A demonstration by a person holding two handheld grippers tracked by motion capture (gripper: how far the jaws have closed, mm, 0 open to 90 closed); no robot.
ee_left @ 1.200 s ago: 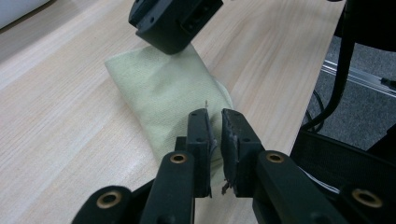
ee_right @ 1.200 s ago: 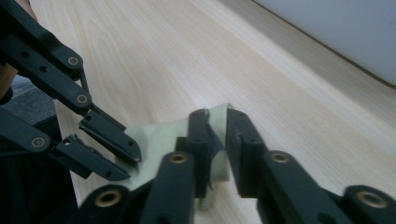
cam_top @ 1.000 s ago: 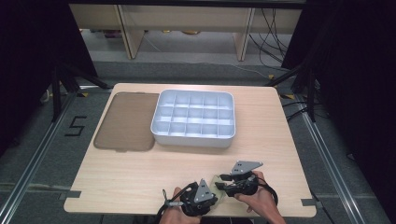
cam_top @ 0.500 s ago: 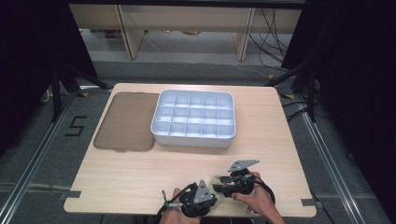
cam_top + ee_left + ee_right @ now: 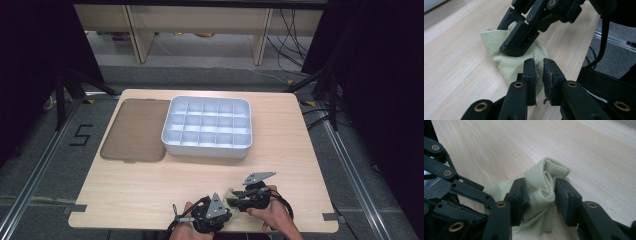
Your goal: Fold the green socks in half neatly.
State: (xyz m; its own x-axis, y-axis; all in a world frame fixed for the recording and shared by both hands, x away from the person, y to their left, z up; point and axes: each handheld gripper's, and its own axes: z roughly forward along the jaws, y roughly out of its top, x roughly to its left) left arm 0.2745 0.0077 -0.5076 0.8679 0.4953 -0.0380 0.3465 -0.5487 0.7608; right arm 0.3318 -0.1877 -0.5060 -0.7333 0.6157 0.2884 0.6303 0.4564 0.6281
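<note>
**A:** Item one, left gripper: state?

**B:** Jaws nearly pressed together, a thin edge of the pale green sock pinched between the pads. In the left gripper view the sock lies just ahead of those jaws, flat on the table.

**A:** Item two, right gripper?

**B:** Jaws part-way spread and just now closing, with the rolled cuff of the sock standing between them. The left-hand pad touches the cloth; whether the other pad presses it I cannot tell. The right gripper meets the left one nose to nose over the sock, at the table's near edge.

**A:** Surroundings, working outward?

**B:** Bare wood around the sock. Well beyond both grippers, a white compartment tray, four columns by four rows. Just beside it, to the left of the grippers, a flat brown lid lying on the table. Nothing stands between the grippers and the tray.

**A:** Obscured or unclear?

**B:** From the high view the sock is a small pale patch, mostly covered by the two grippers and the hands. In the left gripper view the right gripper's jaws cover the sock's far part. The sock's lower end runs out of sight under the right gripper's own jaws.
</note>
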